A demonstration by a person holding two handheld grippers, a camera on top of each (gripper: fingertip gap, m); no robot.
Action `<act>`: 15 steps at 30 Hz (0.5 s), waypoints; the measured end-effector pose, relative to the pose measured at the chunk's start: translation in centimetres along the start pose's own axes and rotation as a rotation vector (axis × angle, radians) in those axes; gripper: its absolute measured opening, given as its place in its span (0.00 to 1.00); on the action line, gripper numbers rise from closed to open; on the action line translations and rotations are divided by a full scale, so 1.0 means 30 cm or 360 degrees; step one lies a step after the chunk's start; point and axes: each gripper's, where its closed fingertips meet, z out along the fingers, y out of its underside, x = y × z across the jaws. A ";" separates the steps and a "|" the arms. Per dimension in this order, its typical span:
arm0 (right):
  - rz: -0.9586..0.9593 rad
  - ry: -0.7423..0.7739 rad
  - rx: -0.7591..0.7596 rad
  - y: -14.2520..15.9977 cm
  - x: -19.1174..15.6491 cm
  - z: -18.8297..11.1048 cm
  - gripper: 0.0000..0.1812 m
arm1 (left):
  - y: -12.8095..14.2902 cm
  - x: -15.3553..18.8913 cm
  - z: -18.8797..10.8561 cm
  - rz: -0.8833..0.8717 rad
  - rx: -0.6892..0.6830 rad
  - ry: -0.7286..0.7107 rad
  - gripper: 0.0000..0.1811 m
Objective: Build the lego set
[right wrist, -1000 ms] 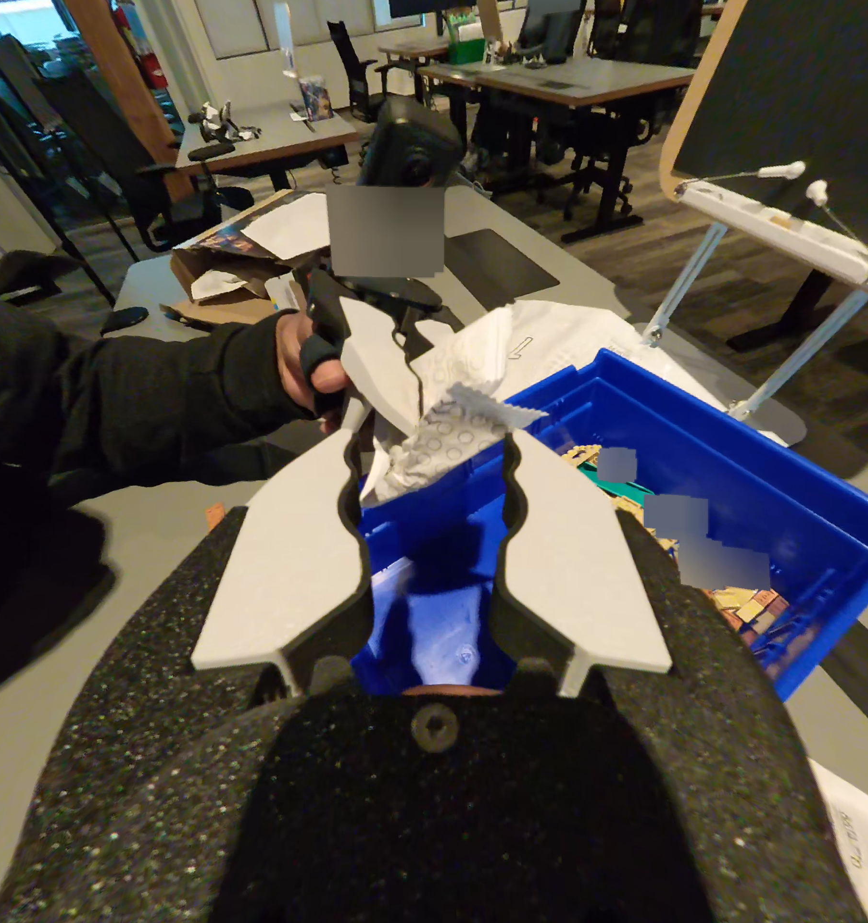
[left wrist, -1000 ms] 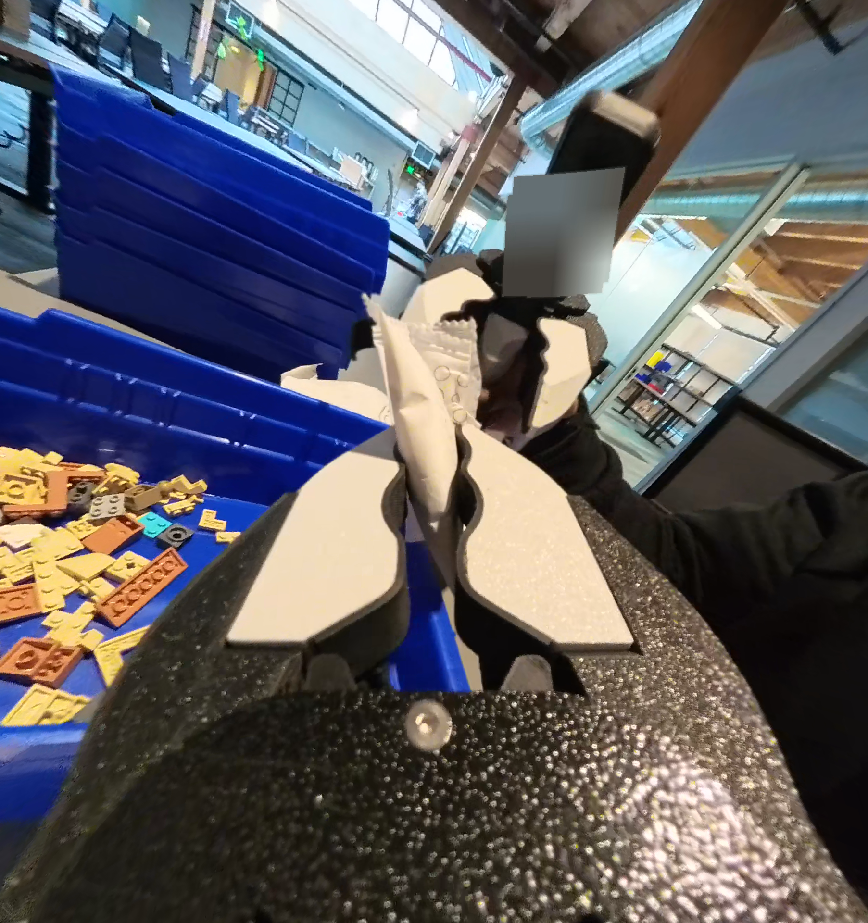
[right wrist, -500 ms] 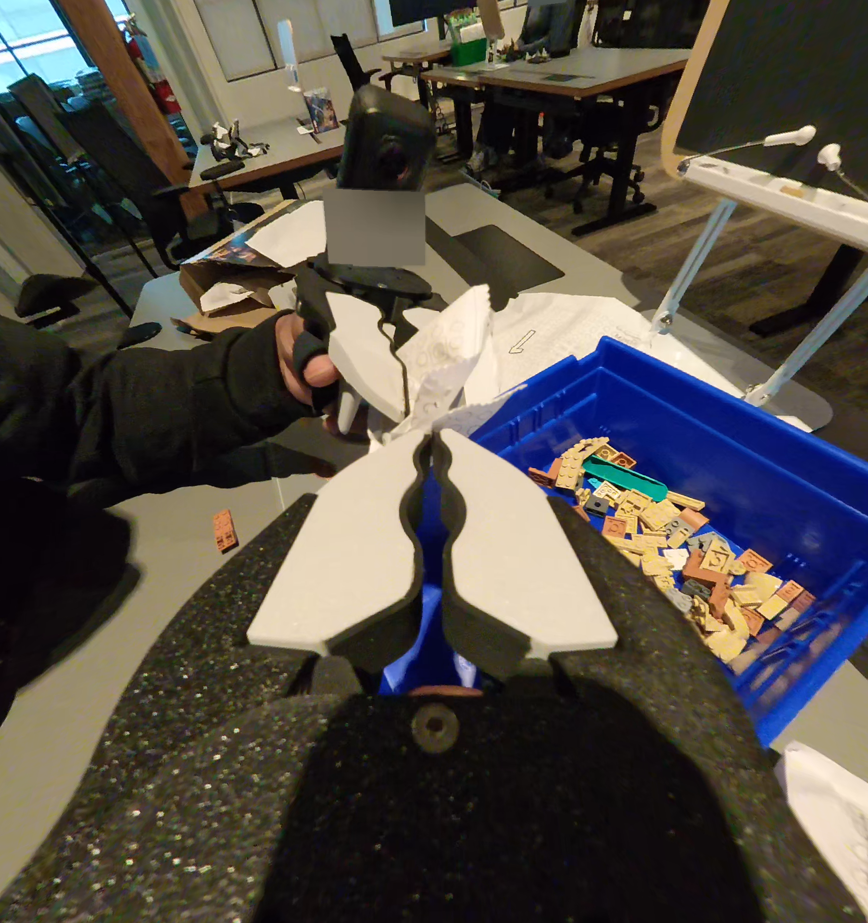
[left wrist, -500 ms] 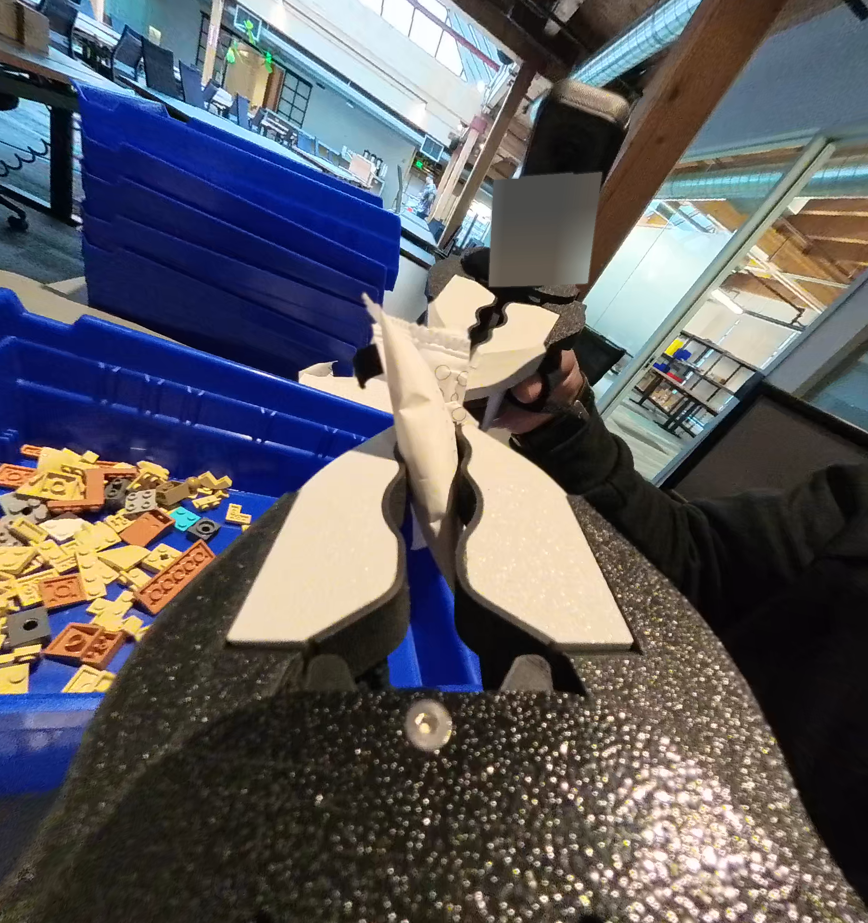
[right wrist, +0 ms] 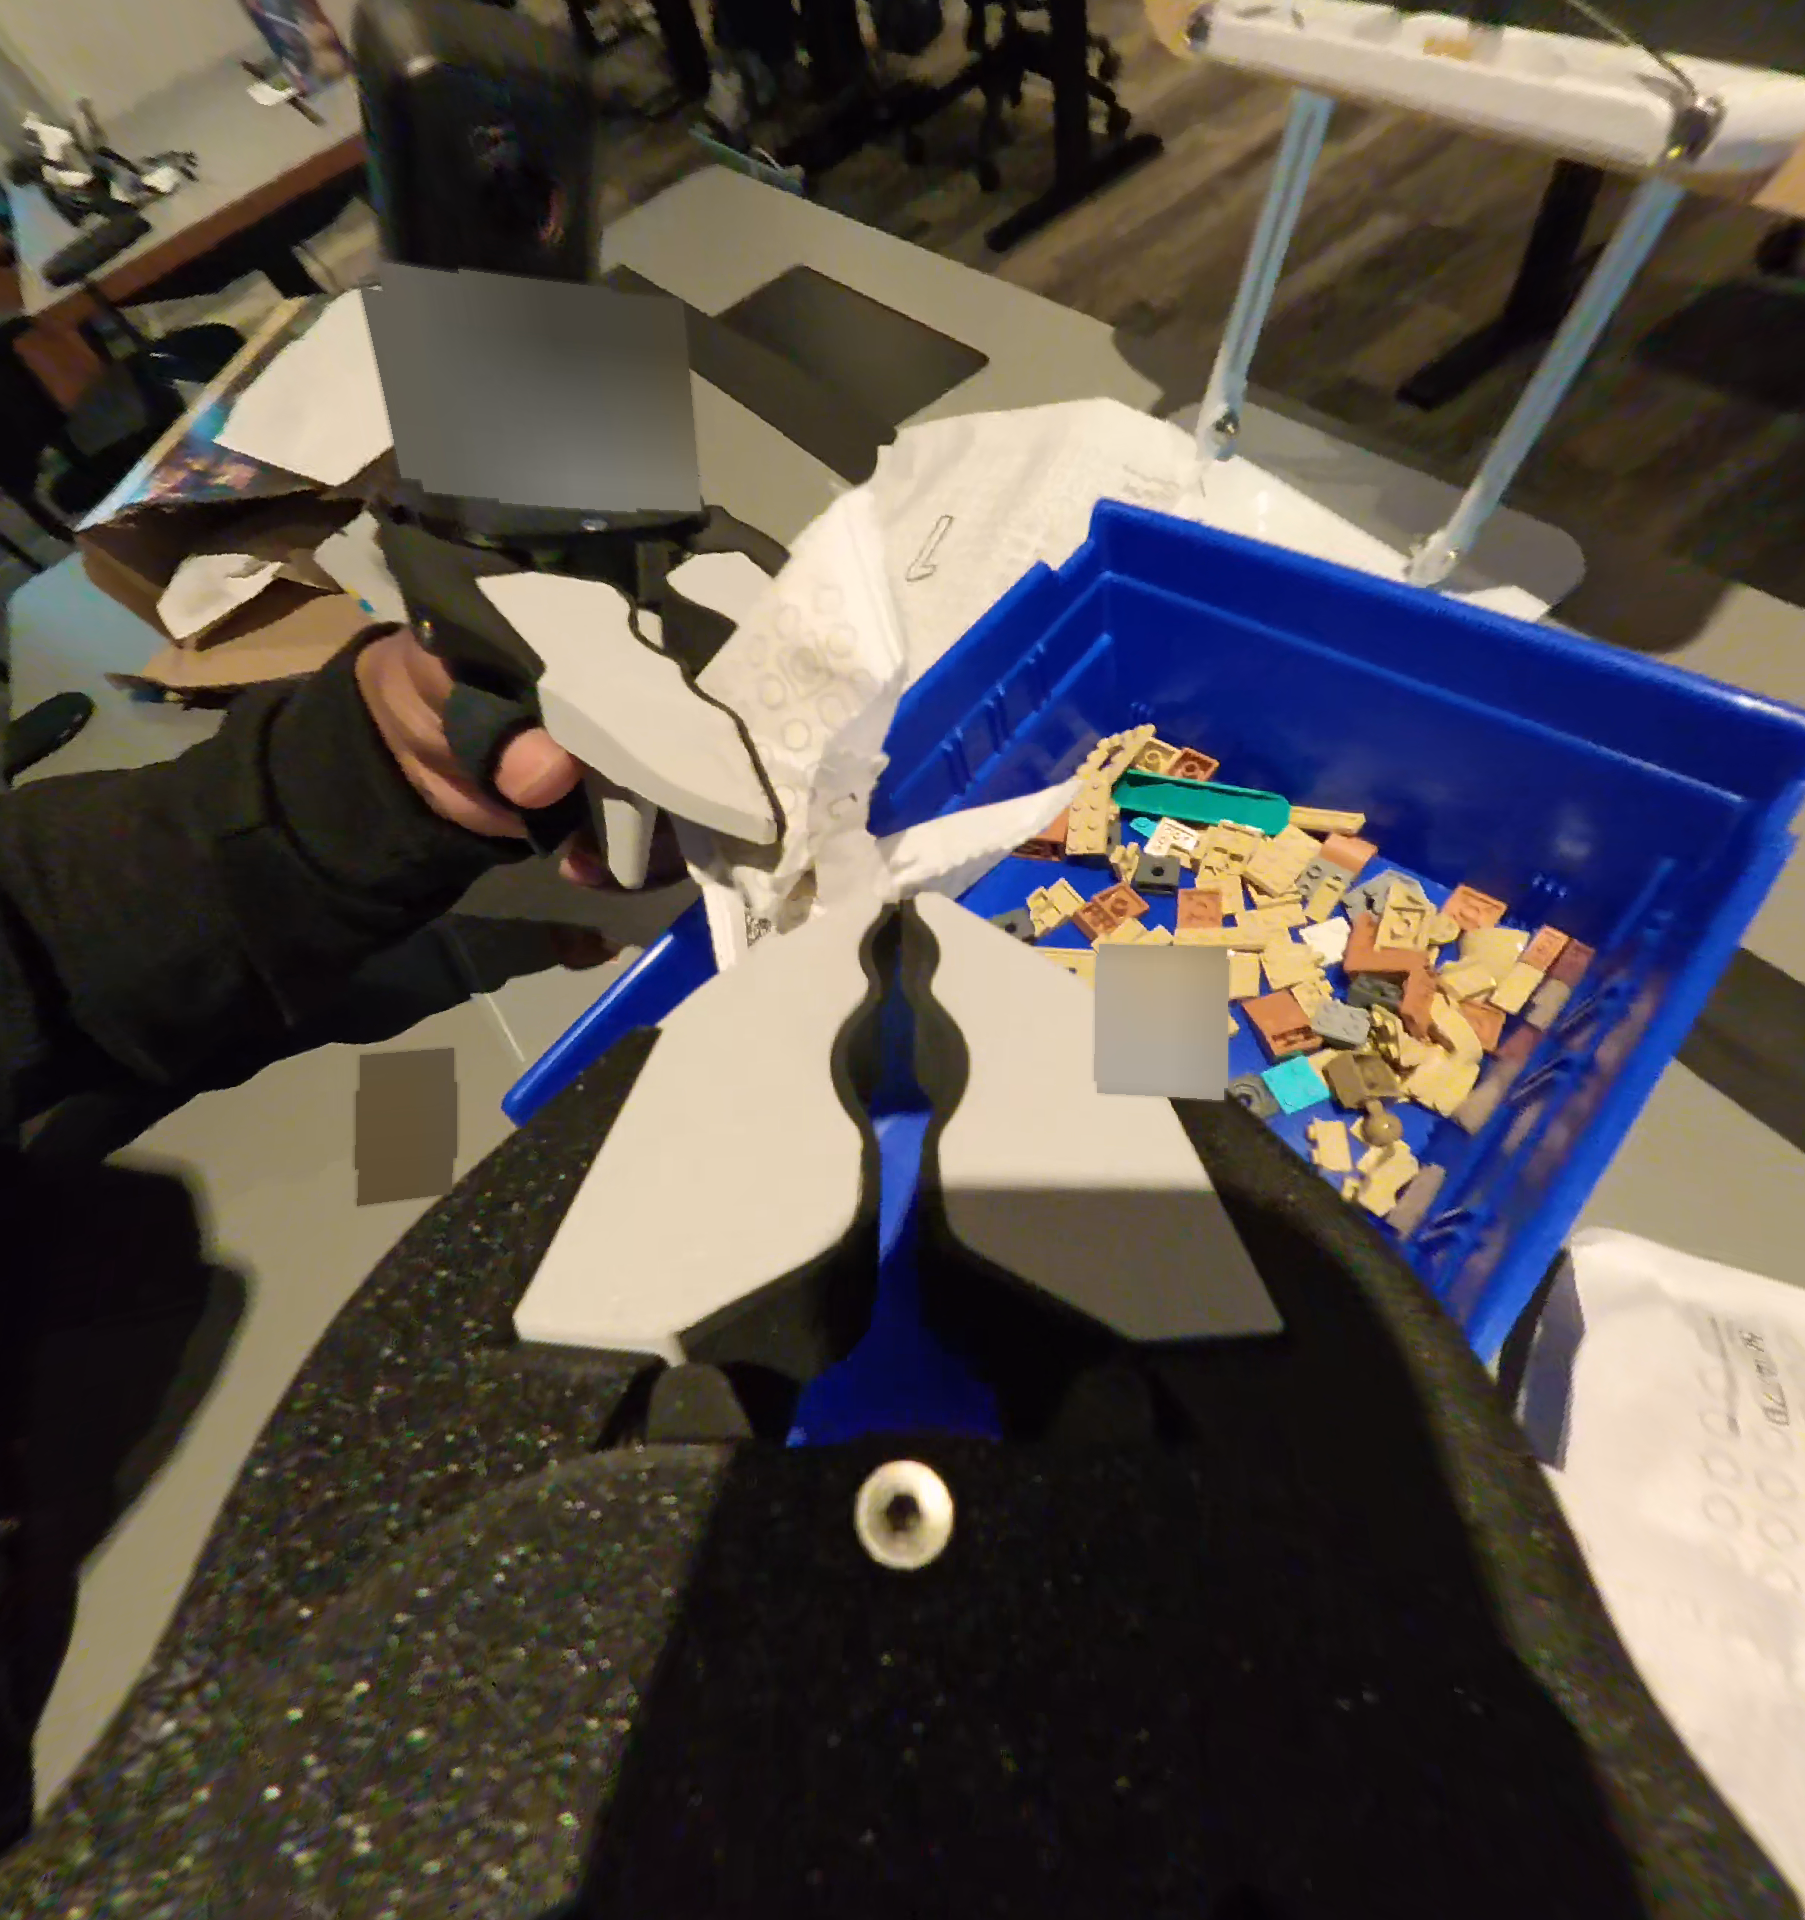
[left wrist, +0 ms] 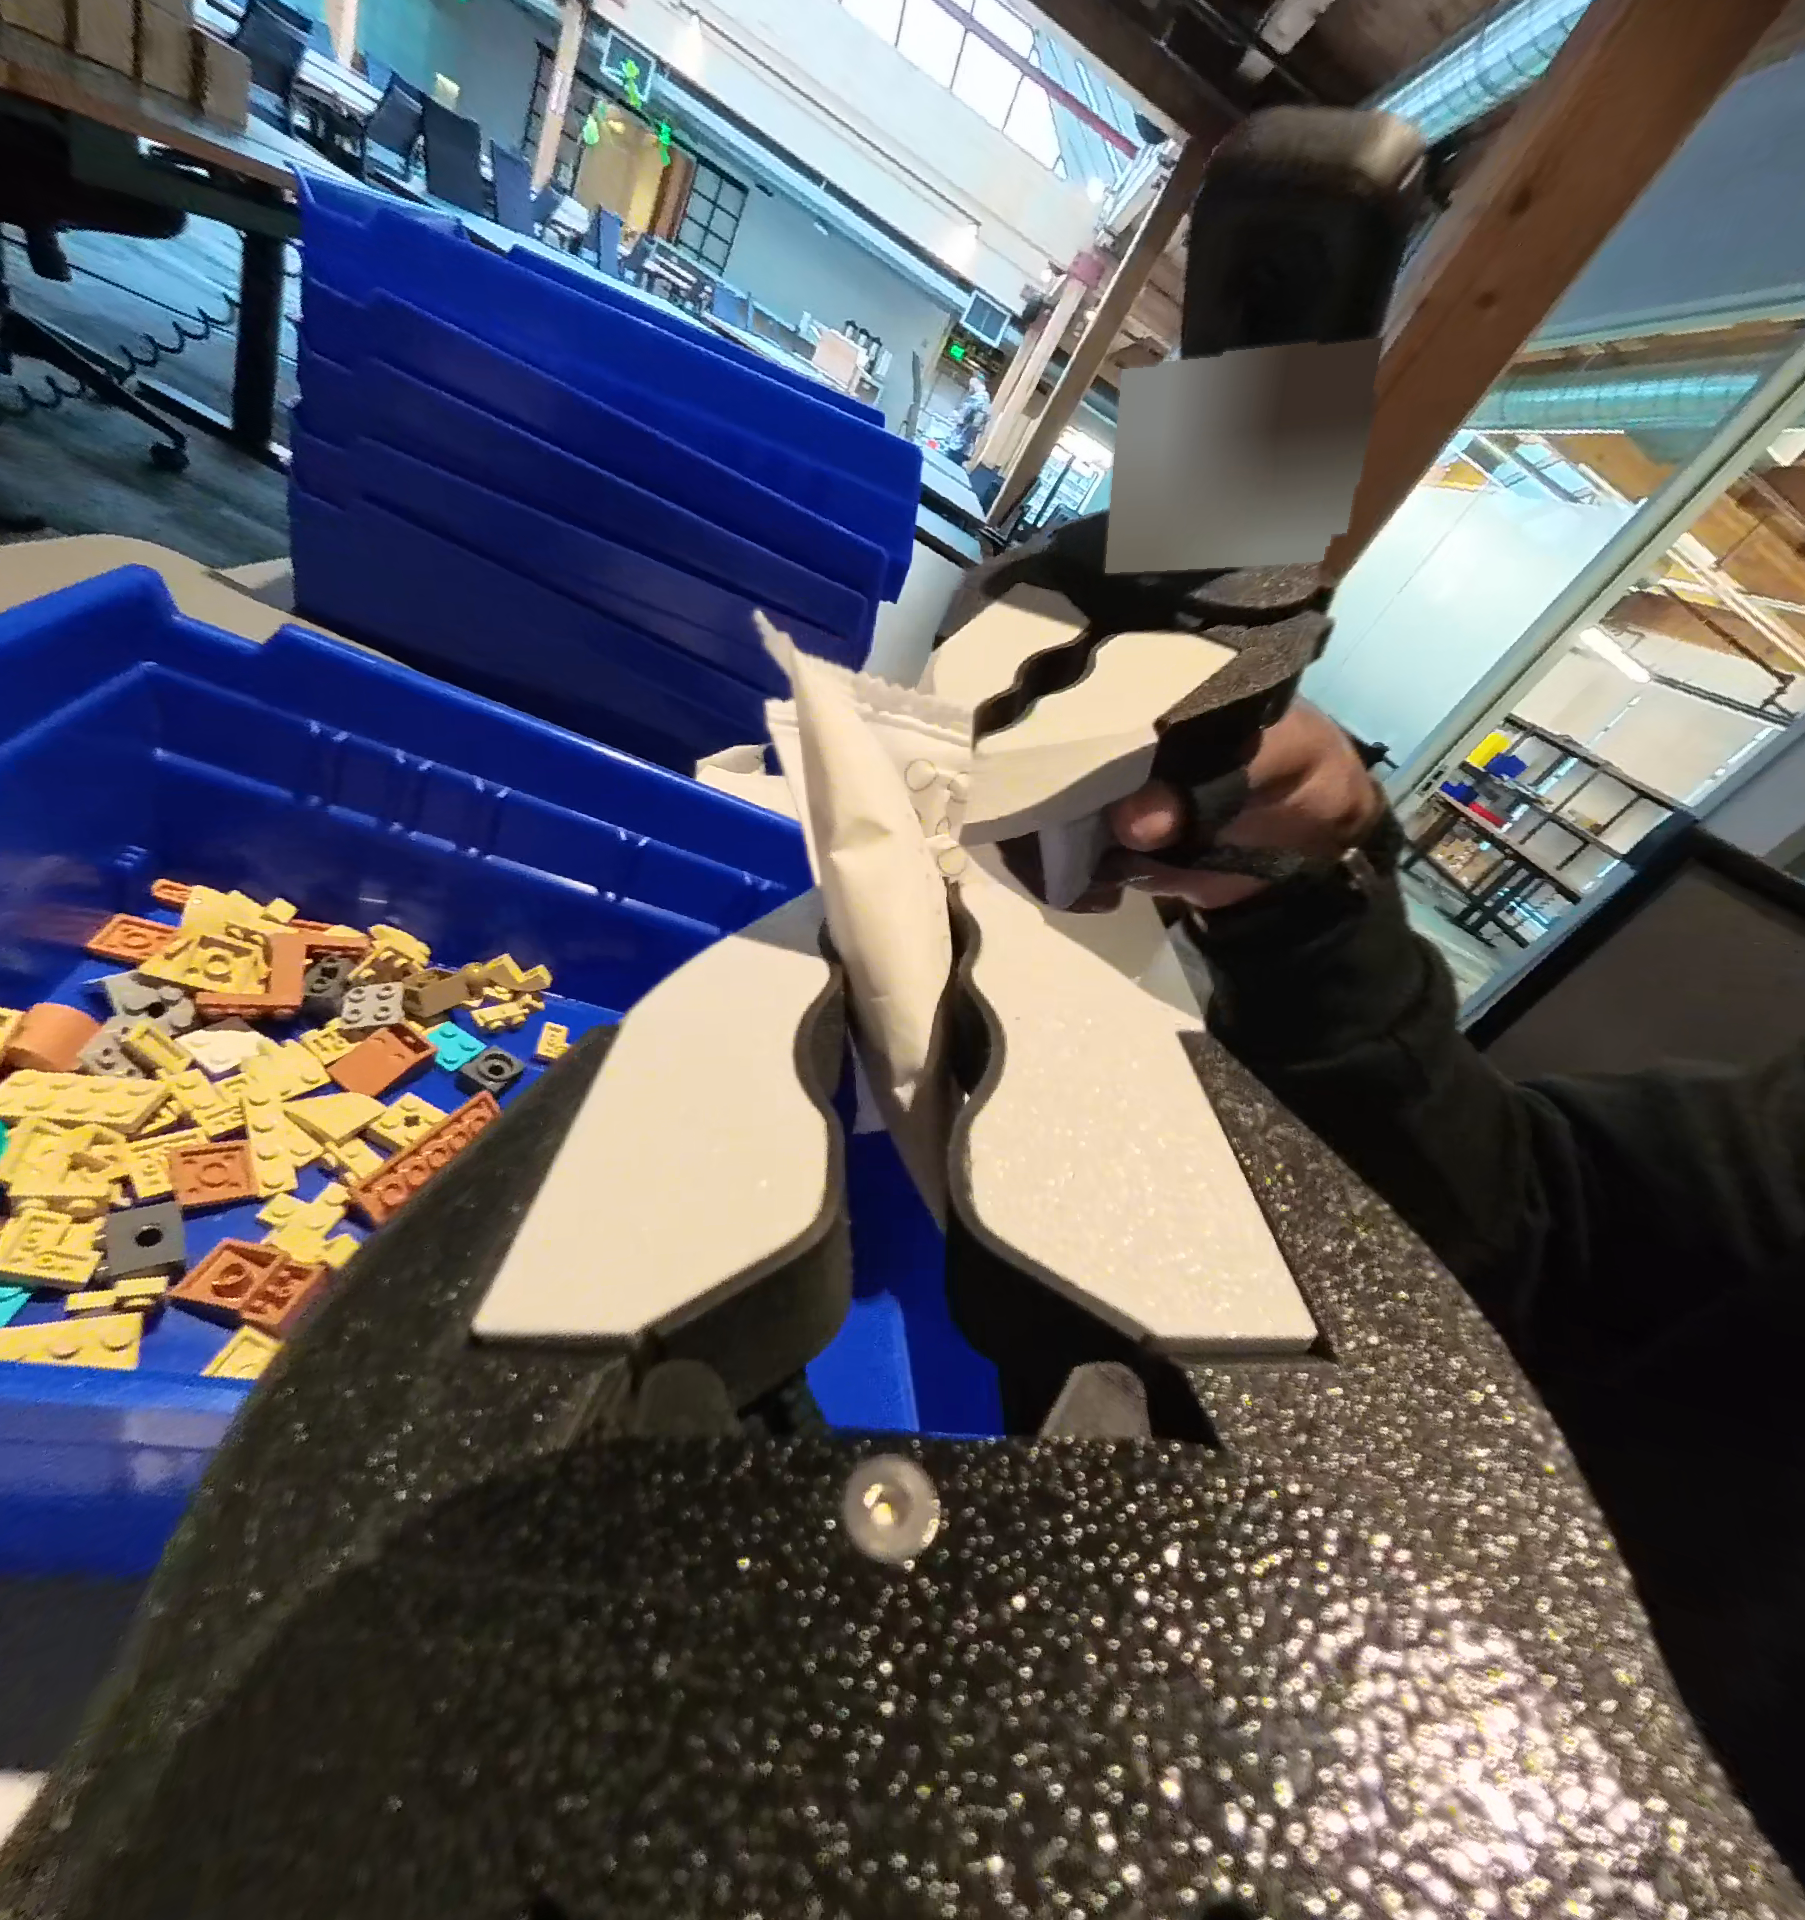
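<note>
A white paper bag [left wrist: 867, 831] with a serrated edge hangs over the near corner of a blue bin [left wrist: 358, 769]. My left gripper [left wrist: 893, 914] is shut on the bag's lower part. My right gripper [left wrist: 981, 727] is shut on its top edge. In the right wrist view my right gripper [right wrist: 890, 904] pinches the bag's [right wrist: 815, 665] torn serrated strip, and the left gripper [right wrist: 763, 821] holds the bag from the left. Several loose tan, brown, grey and teal lego pieces [right wrist: 1345, 956] lie in the bin [right wrist: 1397, 665]; they also show in the left wrist view [left wrist: 223, 1091].
A stack of blue bins [left wrist: 586, 436] stands behind the bin. Another white bag [right wrist: 1729, 1507] lies on the grey table at the right, and one more [right wrist: 1033, 488] behind the bin. A torn cardboard box [right wrist: 212, 582] and a white stand [right wrist: 1500, 312] are farther back. Both grippers' tips are close together, under 4 cm apart.
My right gripper was open around the bag's edge one second ago and has shut on it. Both grippers have tilted down toward the bin, and the bag's edge is pulled out.
</note>
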 end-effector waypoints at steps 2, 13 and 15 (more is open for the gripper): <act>-0.0023 0.0014 0.0018 -0.014 -0.011 -0.001 0.01 | 0.000 0.000 0.001 0.0010 0.0000 -0.0004 0.08; 0.0101 -0.0620 0.0399 -0.100 -0.133 -0.084 0.12 | -0.099 0.121 -0.067 -0.0268 0.0278 0.0522 0.08; 0.0121 -0.0737 0.0405 -0.094 -0.158 -0.073 0.14 | -0.103 0.135 -0.066 -0.0286 0.0294 0.0572 0.08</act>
